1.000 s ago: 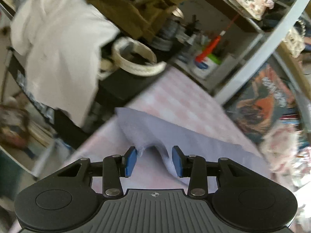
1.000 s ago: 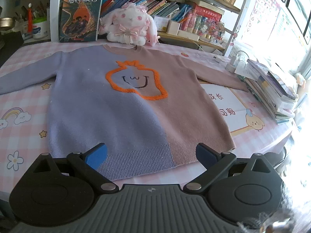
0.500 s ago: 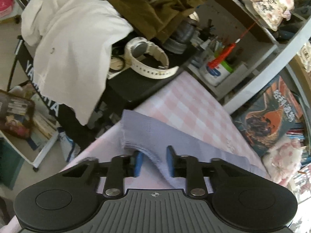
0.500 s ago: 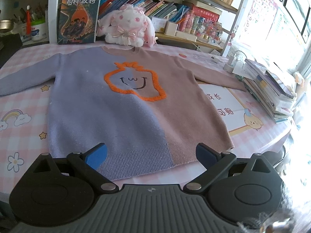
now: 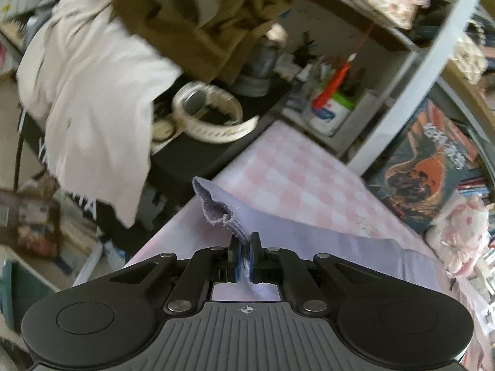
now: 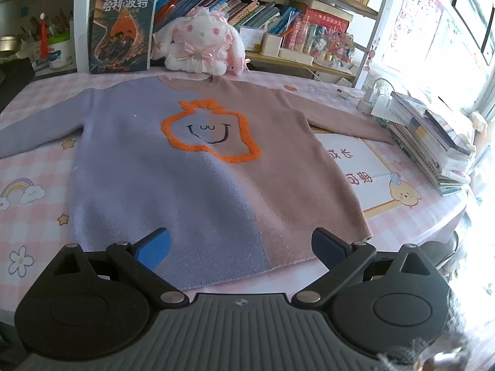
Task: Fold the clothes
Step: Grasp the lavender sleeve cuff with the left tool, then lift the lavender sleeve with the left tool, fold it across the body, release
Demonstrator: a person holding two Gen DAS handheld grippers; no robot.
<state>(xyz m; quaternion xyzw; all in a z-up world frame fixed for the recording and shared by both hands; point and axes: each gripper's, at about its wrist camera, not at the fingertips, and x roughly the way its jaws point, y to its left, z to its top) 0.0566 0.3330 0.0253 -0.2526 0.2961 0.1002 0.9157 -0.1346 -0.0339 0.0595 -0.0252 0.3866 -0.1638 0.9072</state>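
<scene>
In the left wrist view, the left gripper [image 5: 244, 255] is closed on the ribbed cuff [image 5: 216, 210] of the lilac sleeve, and the blue pads [image 5: 236, 259] press the knit cloth between them; the free end of the cuff curls up just in front of the fingertips, raised a little above the pink checked tabletop [image 5: 287, 179]. The sleeve runs back to the right along the tabletop. Beyond the tabletop edge there is a black surface with a white wristwatch [image 5: 207, 117] on it, and a white cloth [image 5: 89, 92] hangs at the left under an olive-brown garment [image 5: 191, 9]. In the right wrist view, the right gripper [image 6: 241, 247] is wide open and holds nothing; it hovers at the near hem of the knit sweater [image 6: 191, 179], which is lilac on one half and dusty pink on the other half. The sweater lies flat and face up on the tabletop [image 6: 27, 204], with an orange outlined smiling figure [image 6: 210, 136] on the chest and both sleeves spread to the sides. Near its right side lies a white sheet with red characters [image 6: 355, 167], and further right a stack of books [image 6: 433, 142]. Behind the collar sits a white and pink plush rabbit [image 6: 201, 46], and beside it a dark book with an orange cover picture [image 6: 122, 27] stands upright against the shelf.
</scene>
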